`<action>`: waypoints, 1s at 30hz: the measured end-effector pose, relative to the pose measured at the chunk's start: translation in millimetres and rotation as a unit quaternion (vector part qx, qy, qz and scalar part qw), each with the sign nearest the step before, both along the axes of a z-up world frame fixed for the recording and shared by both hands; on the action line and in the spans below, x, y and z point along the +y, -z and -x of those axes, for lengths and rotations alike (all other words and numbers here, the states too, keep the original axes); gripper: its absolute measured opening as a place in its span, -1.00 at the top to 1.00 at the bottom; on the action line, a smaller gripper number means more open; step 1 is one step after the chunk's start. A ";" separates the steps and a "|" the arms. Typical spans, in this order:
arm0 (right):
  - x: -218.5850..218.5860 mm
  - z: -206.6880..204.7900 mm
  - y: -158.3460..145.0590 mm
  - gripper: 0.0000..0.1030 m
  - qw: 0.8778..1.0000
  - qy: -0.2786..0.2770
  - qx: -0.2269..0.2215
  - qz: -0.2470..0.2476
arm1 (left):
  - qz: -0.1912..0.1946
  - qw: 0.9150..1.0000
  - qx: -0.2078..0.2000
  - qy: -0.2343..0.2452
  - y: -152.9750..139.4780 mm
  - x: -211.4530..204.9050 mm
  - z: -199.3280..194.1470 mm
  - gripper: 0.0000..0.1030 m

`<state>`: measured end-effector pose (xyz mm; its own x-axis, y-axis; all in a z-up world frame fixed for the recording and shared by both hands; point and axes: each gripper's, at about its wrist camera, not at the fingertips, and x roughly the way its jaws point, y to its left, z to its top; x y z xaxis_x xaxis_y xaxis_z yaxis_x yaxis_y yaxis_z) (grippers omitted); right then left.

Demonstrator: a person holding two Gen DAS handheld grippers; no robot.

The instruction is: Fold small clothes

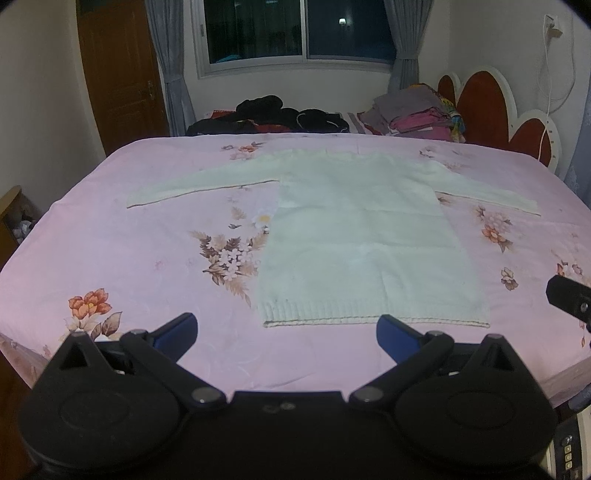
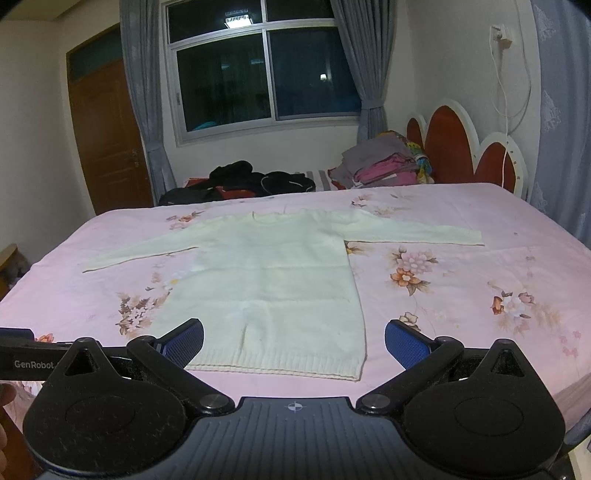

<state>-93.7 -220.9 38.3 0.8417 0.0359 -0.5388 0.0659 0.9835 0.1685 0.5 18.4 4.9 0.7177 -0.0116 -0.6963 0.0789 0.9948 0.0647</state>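
Note:
A small cream knit sweater (image 1: 362, 236) lies flat on the pink flowered bedsheet (image 1: 147, 258), sleeves spread to both sides, ribbed hem nearest me. It also shows in the right wrist view (image 2: 273, 280). My left gripper (image 1: 286, 334) is open and empty, held just short of the hem's left part. My right gripper (image 2: 294, 343) is open and empty, above the hem. The right gripper's edge shows at the far right of the left wrist view (image 1: 570, 301); the left gripper's body shows at the left of the right wrist view (image 2: 22, 360).
A heap of dark clothes (image 1: 273, 116) and a stack of folded clothes (image 1: 417, 114) lie at the far end of the bed. A red-and-white headboard (image 1: 491, 110) stands at the right. A wooden door (image 1: 118, 70) and a window (image 1: 299, 29) are behind.

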 end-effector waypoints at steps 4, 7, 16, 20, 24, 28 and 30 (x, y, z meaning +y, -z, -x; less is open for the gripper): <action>-0.9 -1.8 0.3 -1.00 1.000 0.000 0.001 0.000 | -0.001 1.000 0.002 0.001 0.6 0.2 -1.3 -1.00; -0.6 -2.9 0.8 -1.00 1.000 0.000 0.001 0.000 | 0.000 1.000 0.003 0.001 0.8 0.5 -2.6 -1.00; -0.3 -3.5 1.8 -1.00 1.000 0.002 0.001 0.001 | 0.000 1.000 0.005 0.002 3.0 1.9 -4.5 -1.00; 0.9 -7.8 3.8 -1.00 1.000 0.004 0.001 0.002 | -0.001 1.000 0.006 0.002 4.8 3.3 -6.9 -1.00; 2.5 -13.2 8.5 -1.00 1.000 0.005 -0.002 0.004 | -0.003 1.000 0.004 0.002 6.5 5.0 -10.3 -1.00; 1.6 -20.1 11.1 -1.00 1.000 0.009 -0.005 0.020 | -0.001 1.000 0.003 0.002 9.9 8.7 -20.4 -1.00; -1.7 -24.9 12.4 -1.00 1.000 0.011 -0.008 0.023 | 0.006 1.000 0.004 0.001 12.9 11.3 -27.6 -1.00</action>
